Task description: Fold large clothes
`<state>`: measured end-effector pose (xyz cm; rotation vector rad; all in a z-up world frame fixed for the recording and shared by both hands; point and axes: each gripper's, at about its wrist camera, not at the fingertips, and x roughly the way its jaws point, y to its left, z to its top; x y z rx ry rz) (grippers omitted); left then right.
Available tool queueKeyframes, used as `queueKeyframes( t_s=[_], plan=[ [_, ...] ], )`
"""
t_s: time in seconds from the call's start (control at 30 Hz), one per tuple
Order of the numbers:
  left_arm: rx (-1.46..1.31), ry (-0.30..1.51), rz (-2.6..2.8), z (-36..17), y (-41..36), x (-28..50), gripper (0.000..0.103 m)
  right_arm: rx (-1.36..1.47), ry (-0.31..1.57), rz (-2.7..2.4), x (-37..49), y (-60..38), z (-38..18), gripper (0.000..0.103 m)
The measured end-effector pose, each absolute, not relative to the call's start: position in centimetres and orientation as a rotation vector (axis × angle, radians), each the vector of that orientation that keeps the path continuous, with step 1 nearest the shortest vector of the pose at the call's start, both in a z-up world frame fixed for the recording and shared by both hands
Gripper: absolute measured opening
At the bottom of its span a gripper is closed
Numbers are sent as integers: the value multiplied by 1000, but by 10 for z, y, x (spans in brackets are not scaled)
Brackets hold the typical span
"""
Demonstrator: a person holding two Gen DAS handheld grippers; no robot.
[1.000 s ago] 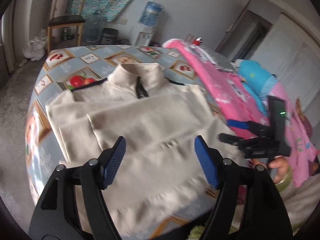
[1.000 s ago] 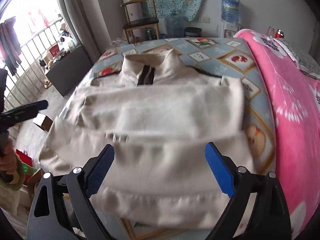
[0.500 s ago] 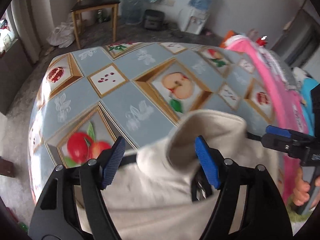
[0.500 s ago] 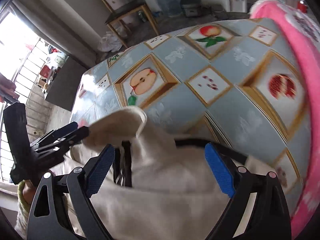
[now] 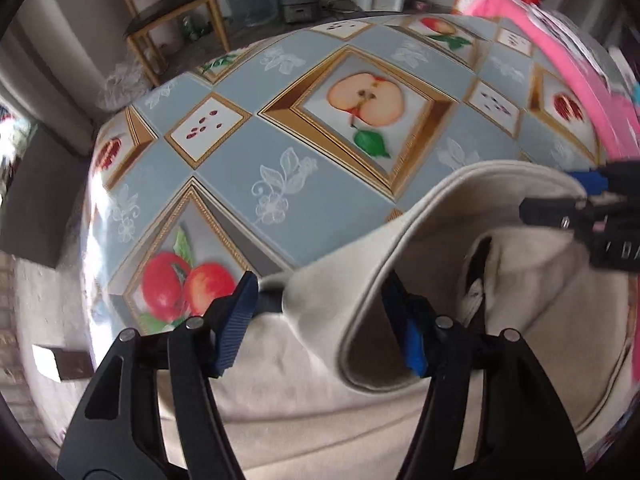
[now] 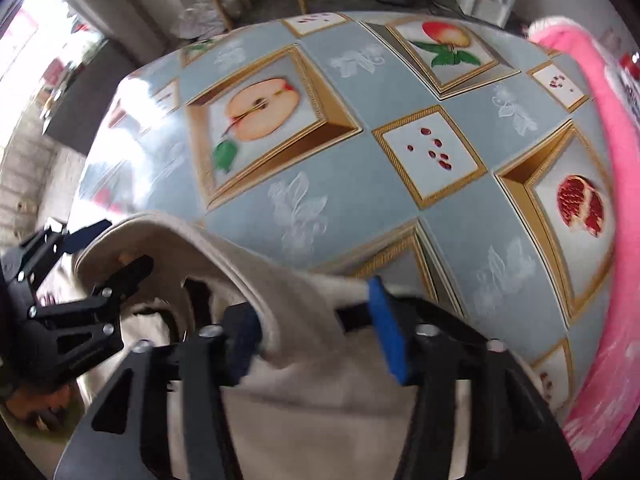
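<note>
Fruit-print tablecloth in blue-grey and gold (image 5: 256, 160) fills both wrist views, with a wooden chair (image 5: 176, 12) on the far floor and a pink blanket (image 6: 612, 128) along the right edge. Centre stage is the cream fabric jacket with a stand-up collar (image 5: 420, 240), lying at the near side of the cloth, collar towards the far end. The left gripper (image 5: 320, 320) is down over the left shoulder beside the collar, its jaws just now narrowing; the collar's edge sits between the blue pads, but I cannot tell whether they are pinching it yet. The right gripper (image 6: 316, 328) has been closing fast, and its pads look to be straddling a fold of collar and shoulder fabric at the right; a firm bite is likely, though blur hides the contact. My read: this is the shoulder grab before folding the top end back towards the hem. To do it well, both jaws should catch all the layers at the shoulder seams, not just the collar rim, then lift level and together so the dark zip (image 5: 476, 264) stays centred and the folded sleeves do not slide out.
</note>
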<state>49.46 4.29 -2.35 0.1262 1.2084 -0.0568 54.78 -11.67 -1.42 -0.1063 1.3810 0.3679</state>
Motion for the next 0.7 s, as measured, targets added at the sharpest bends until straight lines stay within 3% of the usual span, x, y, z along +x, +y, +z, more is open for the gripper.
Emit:
queueKeyframes(
  t_s=[0.03, 0.13, 0.23, 0.43, 0.7],
  plan=[
    [152, 1199, -62, -23, 41, 489, 58, -112, 1376, 380, 541, -117, -11, 25],
    [178, 1168, -80, -18, 40, 471, 43, -207, 1324, 387, 514, -113, 3, 11],
    [185, 1099, -104, 0, 40, 448, 31, -259, 1258, 415, 480, -112, 21, 10],
    [233, 1009, -162, 26, 34, 391, 28, -300, 1153, 450, 420, -126, 44, 10],
    [302, 1064, -201, -19, 18, 352, 28, -425, 1137, 406, 381, -116, -19, 10]
  ],
)
